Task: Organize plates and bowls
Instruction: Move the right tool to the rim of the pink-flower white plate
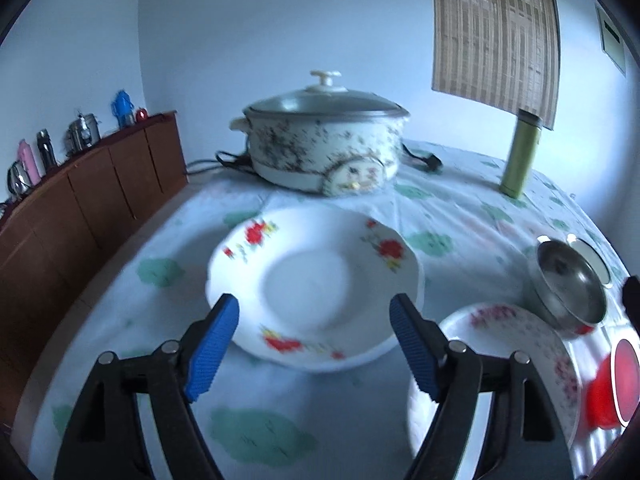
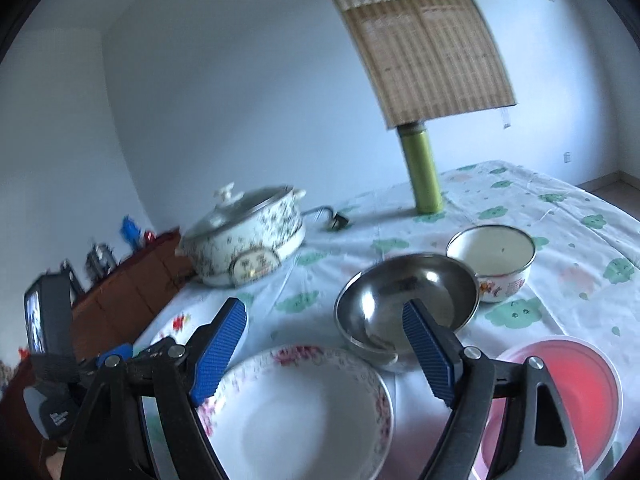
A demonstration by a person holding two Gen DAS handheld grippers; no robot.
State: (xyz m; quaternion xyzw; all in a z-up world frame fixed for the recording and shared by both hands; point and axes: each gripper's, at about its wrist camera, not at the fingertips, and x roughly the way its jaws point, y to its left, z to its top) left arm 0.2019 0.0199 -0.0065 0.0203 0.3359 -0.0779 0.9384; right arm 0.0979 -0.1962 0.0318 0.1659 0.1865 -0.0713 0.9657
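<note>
Blue pads of the left gripper (image 1: 314,320) fill the bottom of the left wrist view, spread wide with nothing pinched. Between and just beyond them, at centre frame, a rose plate (image 1: 312,280) lies on the tablecloth (image 1: 460,208). At lower right sits a pink-flowered plate (image 1: 516,344), with a steel bowl (image 1: 572,284) above it and a red bowl (image 1: 612,384) at the right edge. A lidded pot (image 1: 324,140) stands at upper centre, a green flask (image 1: 522,156) to its right, a cabinet (image 1: 92,196) at left.

From the right wrist view, the right gripper (image 2: 324,344) stands at the bottom, fingers spread and empty. The pink-flowered plate (image 2: 300,412) lies between them at lower centre. The steel bowl (image 2: 408,300) is just above it, partly behind the right pad, and an enamel bowl (image 2: 492,260) is beside that at right centre. The red bowl (image 2: 560,392) sits at lower right. The rose plate (image 2: 176,326) peeks out at left centre behind the left pad. The pot (image 2: 244,236) is at centre left, the flask (image 2: 422,172) at upper centre.
</note>
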